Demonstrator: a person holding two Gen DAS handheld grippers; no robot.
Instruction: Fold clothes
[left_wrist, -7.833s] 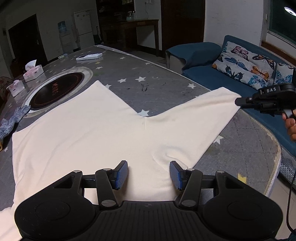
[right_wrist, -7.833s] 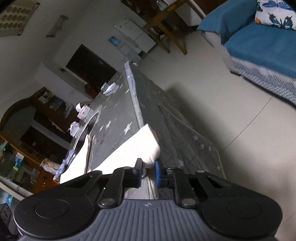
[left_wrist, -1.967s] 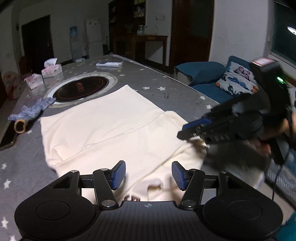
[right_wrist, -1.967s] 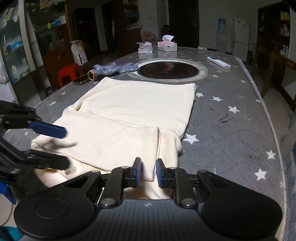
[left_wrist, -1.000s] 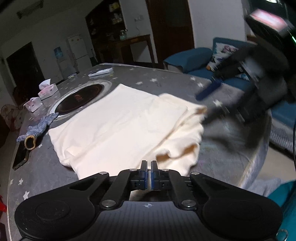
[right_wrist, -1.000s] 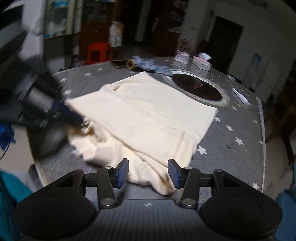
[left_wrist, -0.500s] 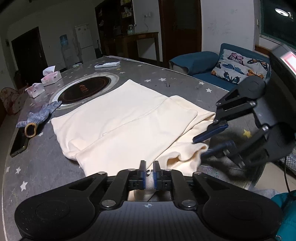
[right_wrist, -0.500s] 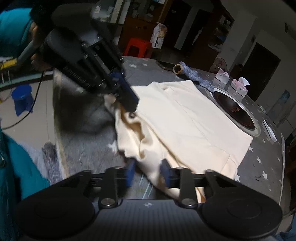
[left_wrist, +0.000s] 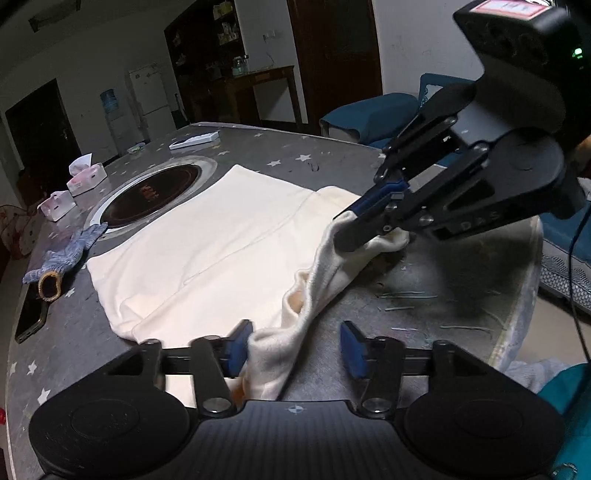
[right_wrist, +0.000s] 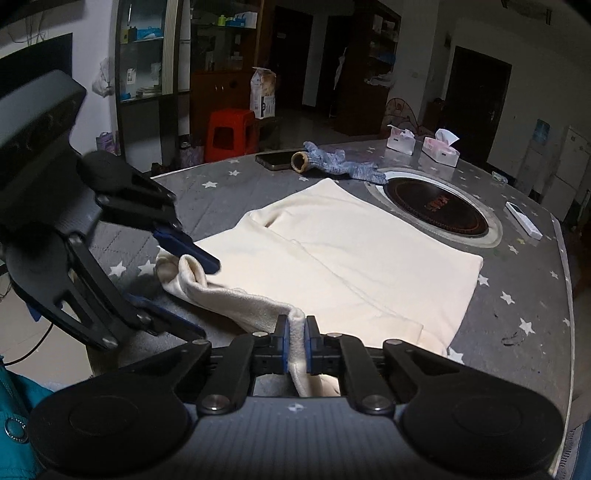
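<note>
A cream garment (left_wrist: 221, 251) lies partly folded on the grey star-patterned table (left_wrist: 436, 295). Its near edge is bunched into a raised ridge. My left gripper (left_wrist: 293, 347) is open, and the ridge's end lies loose between its fingers, against the left pad. My right gripper (left_wrist: 345, 229) comes in from the upper right, shut on the ridge's other end. In the right wrist view the right gripper (right_wrist: 295, 341) pinches a fold of the garment (right_wrist: 351, 258). There the left gripper (right_wrist: 203, 295) stands open at the left, around the cloth's end.
Beyond the garment are a round black cooktop (left_wrist: 151, 195), a blue knitted glove (left_wrist: 70, 251), a phone (left_wrist: 31, 321), two tissue boxes (left_wrist: 86, 179) and a remote (left_wrist: 194, 140). The table's rim (left_wrist: 521, 295) curves close on the right, a blue sofa (left_wrist: 369, 114) past it.
My left gripper, shut on the garment's near edge half a second ago, has opened. My right gripper has closed on the garment's edge and lifted it into a ridge.
</note>
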